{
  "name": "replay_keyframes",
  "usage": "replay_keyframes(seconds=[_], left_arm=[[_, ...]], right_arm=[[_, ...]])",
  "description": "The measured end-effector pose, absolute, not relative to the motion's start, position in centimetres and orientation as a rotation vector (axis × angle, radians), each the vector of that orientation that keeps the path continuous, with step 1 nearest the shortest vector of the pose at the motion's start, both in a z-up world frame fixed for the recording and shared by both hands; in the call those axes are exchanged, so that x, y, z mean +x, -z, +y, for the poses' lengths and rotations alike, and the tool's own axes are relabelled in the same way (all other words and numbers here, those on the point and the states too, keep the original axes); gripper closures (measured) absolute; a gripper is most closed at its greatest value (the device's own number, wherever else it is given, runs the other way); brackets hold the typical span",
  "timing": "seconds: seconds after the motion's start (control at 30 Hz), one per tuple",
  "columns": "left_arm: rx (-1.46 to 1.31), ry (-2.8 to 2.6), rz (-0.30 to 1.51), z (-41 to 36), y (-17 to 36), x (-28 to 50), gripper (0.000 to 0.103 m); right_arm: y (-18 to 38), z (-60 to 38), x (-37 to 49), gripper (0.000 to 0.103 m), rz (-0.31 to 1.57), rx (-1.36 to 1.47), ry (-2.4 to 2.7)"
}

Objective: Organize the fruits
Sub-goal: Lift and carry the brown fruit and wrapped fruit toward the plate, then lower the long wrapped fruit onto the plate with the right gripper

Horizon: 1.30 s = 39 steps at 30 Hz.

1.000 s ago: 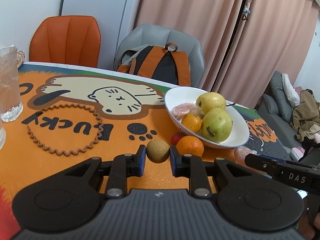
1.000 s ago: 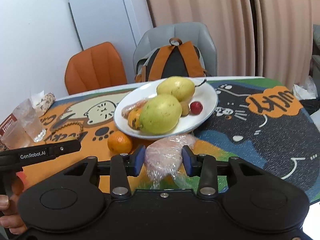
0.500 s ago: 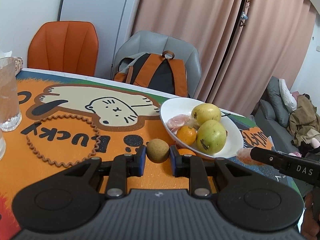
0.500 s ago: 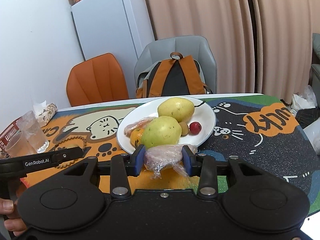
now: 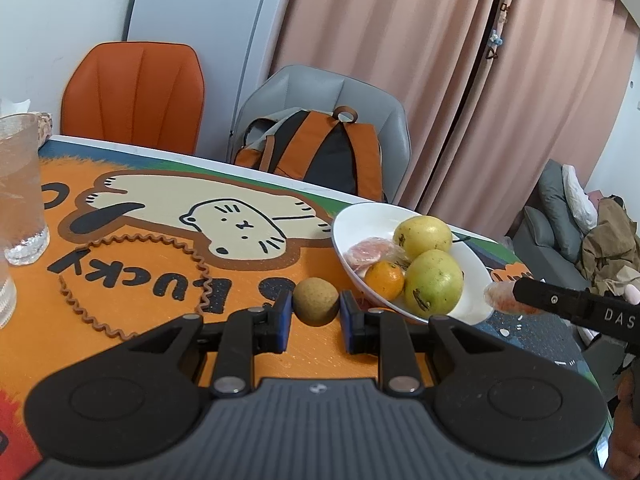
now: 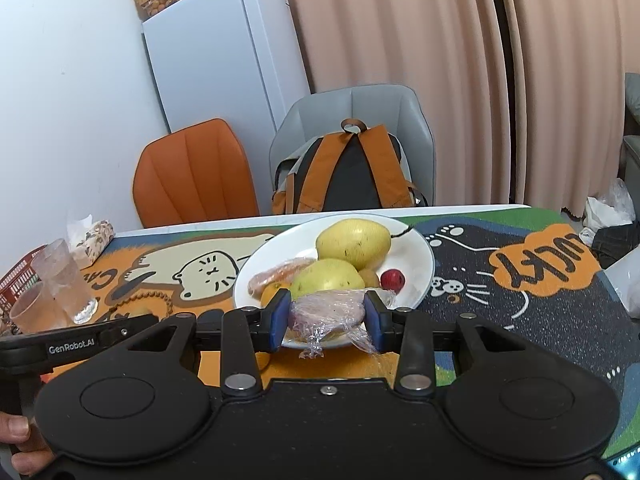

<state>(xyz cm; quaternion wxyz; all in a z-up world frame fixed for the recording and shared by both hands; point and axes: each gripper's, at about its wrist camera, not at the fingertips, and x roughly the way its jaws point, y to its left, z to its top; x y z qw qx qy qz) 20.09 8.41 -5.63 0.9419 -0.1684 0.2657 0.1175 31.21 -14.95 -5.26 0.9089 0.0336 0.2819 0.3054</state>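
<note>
My left gripper (image 5: pixel 315 316) is shut on a small round brown fruit (image 5: pixel 315 301), held above the orange mat just left of the white plate (image 5: pixel 352 224). The plate holds two yellow-green pears (image 5: pixel 433 283), an orange (image 5: pixel 384 280) and a wrapped pink fruit (image 5: pixel 366 250). My right gripper (image 6: pixel 327 316) is shut on a plastic-wrapped pink fruit (image 6: pixel 328 312), held over the near rim of the plate (image 6: pixel 420 248). A small red fruit (image 6: pixel 392 279) lies on the plate. The right gripper also shows in the left wrist view (image 5: pixel 504 298).
Two drinking glasses (image 6: pixel 64 280) stand at the table's left, one also in the left wrist view (image 5: pixel 20 184). A brown scalloped coaster (image 5: pixel 132 280) lies on the mat. An orange chair (image 5: pixel 132 96) and a grey chair with a backpack (image 5: pixel 320 152) stand behind the table.
Both grippers have risen with their fruits. The right one has carried the wrapped fruit from the table to above the plate's near rim. The loose orange is now out of sight.
</note>
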Motion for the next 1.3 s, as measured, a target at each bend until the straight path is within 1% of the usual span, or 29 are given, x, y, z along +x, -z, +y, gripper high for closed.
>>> replay_keyframes(seconds=[0.53,0.9,1.0,1.03,1.07,1.3], left_arm=[[-0.375,-0.276,0.545,11.0,6.2,21.1,0.080],[-0.387,-0.292,0.559,12.5,6.9,21.8,0.080],[-0.386,-0.297,0.562,12.8,7.0,21.8,0.080],[-0.386,-0.298,0.562,12.8,7.0,21.9,0.080],[-0.385,-0.297,0.562,12.8,7.0,21.9,0.080],[-0.354,-0.280,0.553,11.8,6.2,22.6,0.080]], right_arm=[[5.2,-13.7,35.4,0.066,0.587,0.073,-0.606],[6.7,-12.9,38.4,0.066,0.587,0.078,-0.556],[7.3,-13.0,39.1,0.064,0.623,0.111,-0.570],[7.5,-13.2,39.3,0.060,0.638,0.127,-0.572],[7.6,-13.5,39.3,0.059,0.639,0.134,-0.560],[6.9,-15.0,38.3,0.059,0.623,0.174,-0.568]])
